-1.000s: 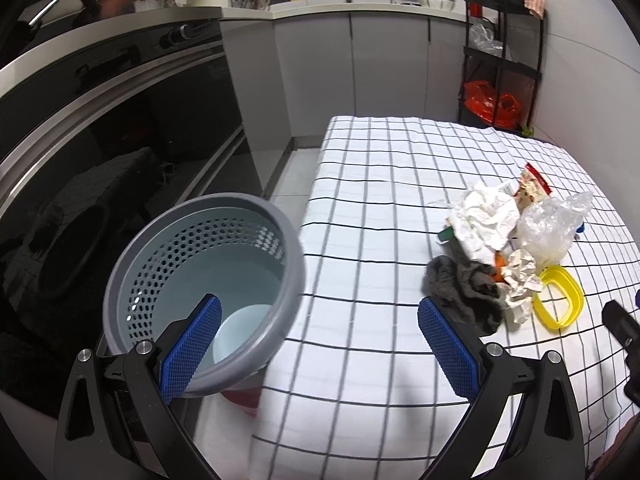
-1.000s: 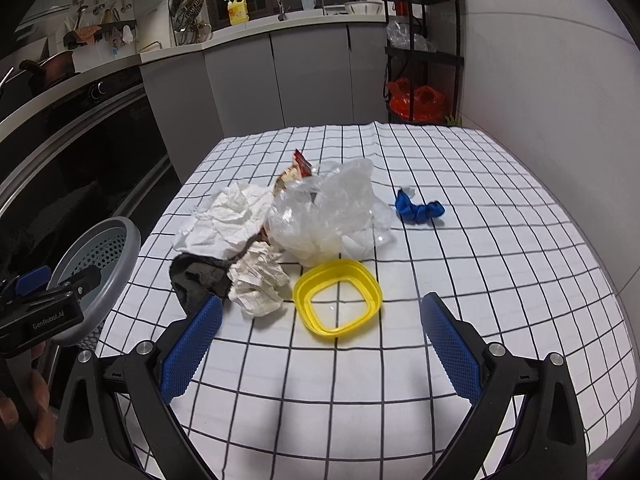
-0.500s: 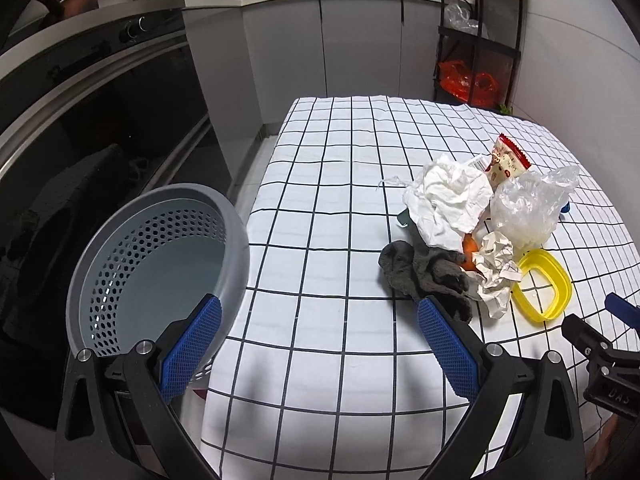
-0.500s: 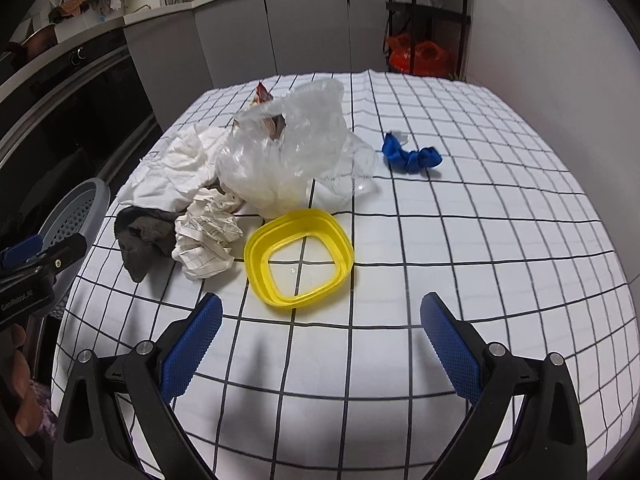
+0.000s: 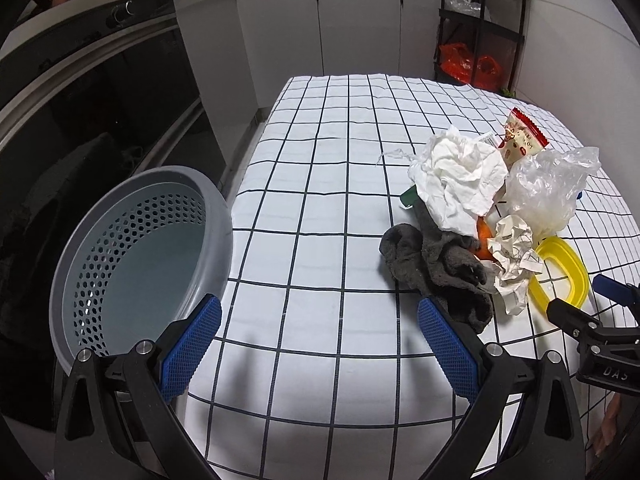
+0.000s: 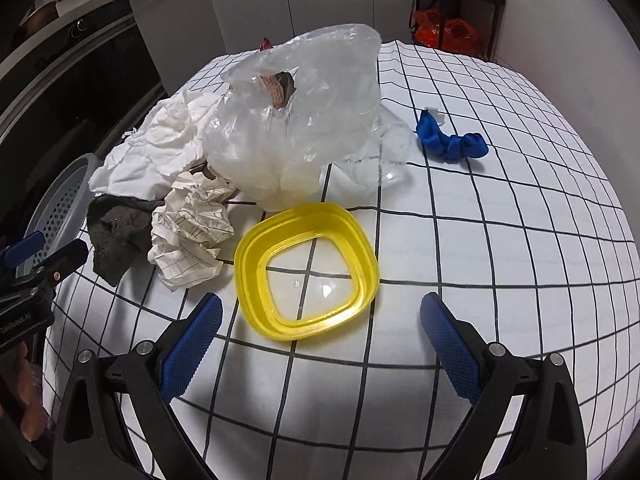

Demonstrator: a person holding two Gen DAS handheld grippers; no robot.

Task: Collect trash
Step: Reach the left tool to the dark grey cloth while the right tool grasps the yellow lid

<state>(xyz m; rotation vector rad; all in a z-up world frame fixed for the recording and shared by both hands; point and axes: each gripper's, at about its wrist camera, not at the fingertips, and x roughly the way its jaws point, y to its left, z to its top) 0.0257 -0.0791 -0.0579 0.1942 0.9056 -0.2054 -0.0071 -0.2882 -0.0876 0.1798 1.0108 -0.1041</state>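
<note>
Left gripper (image 5: 318, 338): spread wide, nothing between the blue pads (image 5: 191, 354), hovering over the near edge of the checked tablecloth (image 5: 320, 208). Grey perforated basket (image 5: 80, 240) just off the table's left edge, tilted toward the camera, nothing visible inside. Left pad overlapping the basket rim in the view; contact impossible to judge.

Right gripper (image 6: 318, 338): likewise released, holding nothing, poised low above the cloth just short of the yellow lid (image 6: 306, 270). Lid flat on the tablecloth (image 6: 500, 260), roughly centred between the two fingers but beyond their tips.

Trash heaped in one cluster on the table:
- crumpled checked paper (image 6: 192, 232) touching the lid's left side
- dark grey rag (image 6: 116, 236) left of the paper, nearest the basket
- white crumpled tissue (image 6: 160, 152) behind the rag
- clear plastic bag (image 6: 304, 120) standing tall behind the lid, something brown showing through a tear
- red-and-white snack wrapper (image 5: 520, 140) tucked behind the tissue and bag
- something orange (image 5: 485, 236) wedged between rag and paper, too hidden to identify

Blue scrunched piece (image 6: 450, 142) lying apart from the heap, to the right of the bag.

Black shelf rack (image 5: 480, 28) with a red bag against the far wall.
</note>
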